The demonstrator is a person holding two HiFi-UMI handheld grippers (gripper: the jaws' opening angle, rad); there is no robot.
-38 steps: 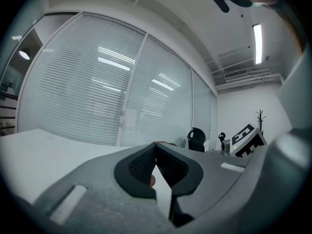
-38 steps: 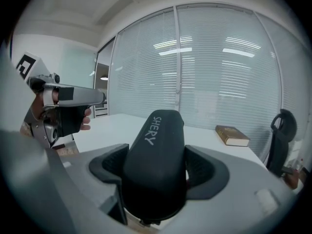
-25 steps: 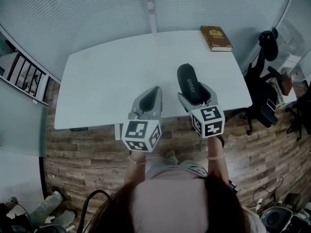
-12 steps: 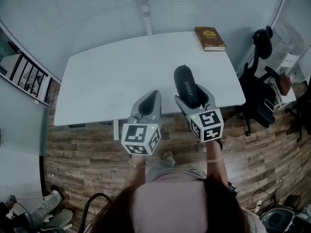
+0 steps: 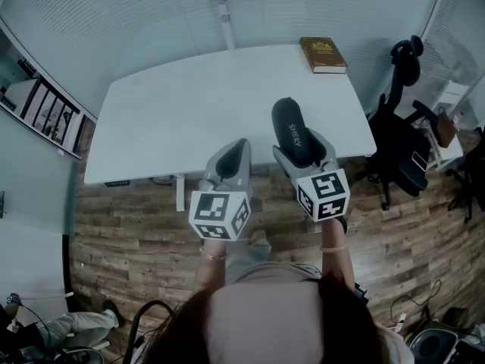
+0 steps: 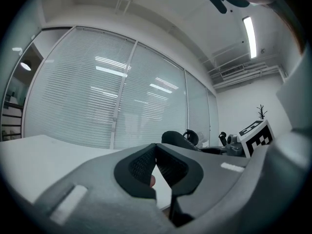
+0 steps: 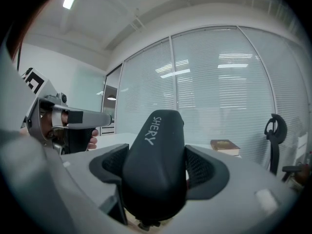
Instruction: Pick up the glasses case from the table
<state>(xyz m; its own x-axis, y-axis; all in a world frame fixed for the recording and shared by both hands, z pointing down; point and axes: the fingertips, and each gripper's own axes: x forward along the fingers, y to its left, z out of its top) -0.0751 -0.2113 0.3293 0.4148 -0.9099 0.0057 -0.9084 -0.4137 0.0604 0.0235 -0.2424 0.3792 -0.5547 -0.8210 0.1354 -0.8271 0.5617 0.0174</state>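
Drawn back a little over the white rectangular table's (image 5: 189,120) near edge: both handheld tools.
Right gripper (image 5: 303,155) jaws are clamped on the black oval hard-shell glasses case (image 5: 292,127), which juts ahead of them; left gripper (image 5: 239,149) jaws meet, empty; a brown hardcover book (image 5: 323,54) lies far ahead.

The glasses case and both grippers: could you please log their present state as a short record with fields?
Case: black oblong glasses case, lettered SHERY, clamped between the jaws of the right gripper
Case height: appears lifted off the white table
Left gripper: shut, empty
Other item: brown hardcover book at the table's far right corner
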